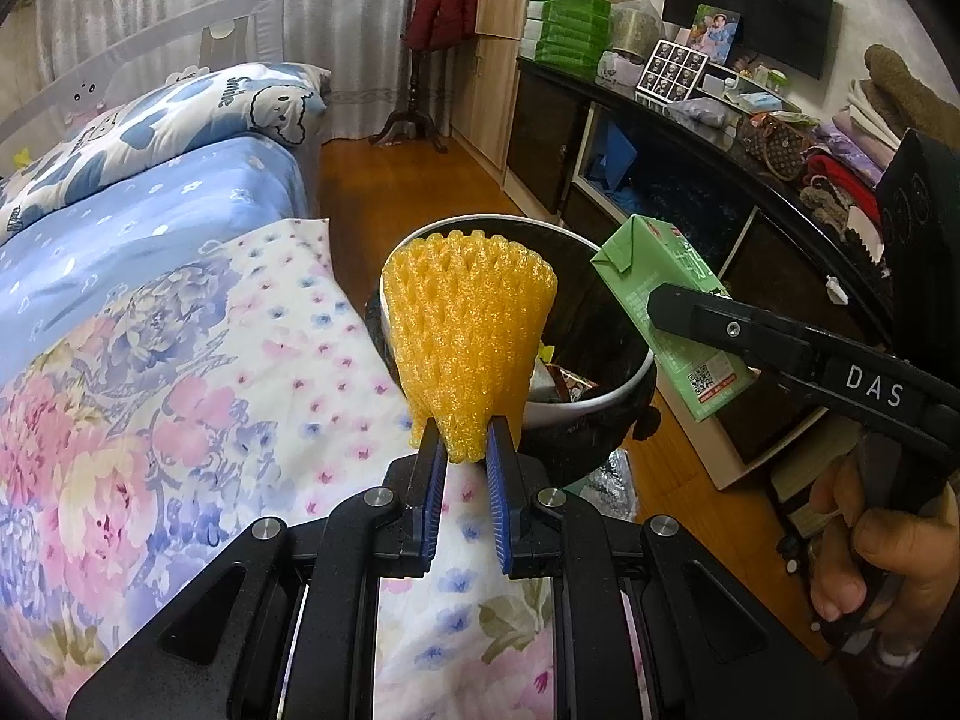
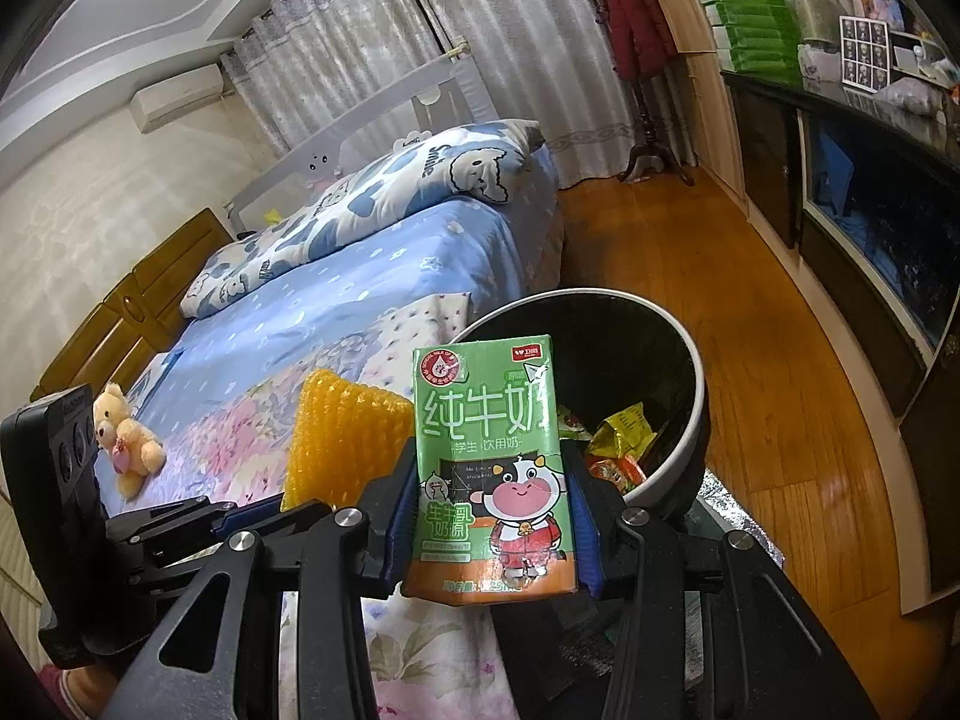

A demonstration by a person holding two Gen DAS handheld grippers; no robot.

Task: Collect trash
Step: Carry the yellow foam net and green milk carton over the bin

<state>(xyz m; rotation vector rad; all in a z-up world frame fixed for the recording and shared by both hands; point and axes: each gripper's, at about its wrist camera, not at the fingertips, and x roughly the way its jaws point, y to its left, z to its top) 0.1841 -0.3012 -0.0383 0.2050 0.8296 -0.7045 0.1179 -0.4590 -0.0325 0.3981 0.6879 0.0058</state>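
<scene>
Pinching the narrow end of a yellow foam fruit net point(image 1: 471, 336), the left gripper point(image 1: 467, 441) has its jaws nearly shut, and the right gripper point(image 2: 489, 531) has its jaws clamped on the sides of a green milk carton point(image 2: 492, 468) held upright. Both pieces hang near the bed's point(image 1: 180, 276) edge, with the round black-lined trash bin point(image 1: 636, 378) straight ahead. The carton seems nearer the rim, its long axis pointing over the opening.

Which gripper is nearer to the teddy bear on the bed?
Left. The left gripper, holding the yellow foam net, sits just beside the teddy bear; the right gripper, gripping the milk carton, is farther off.
</scene>
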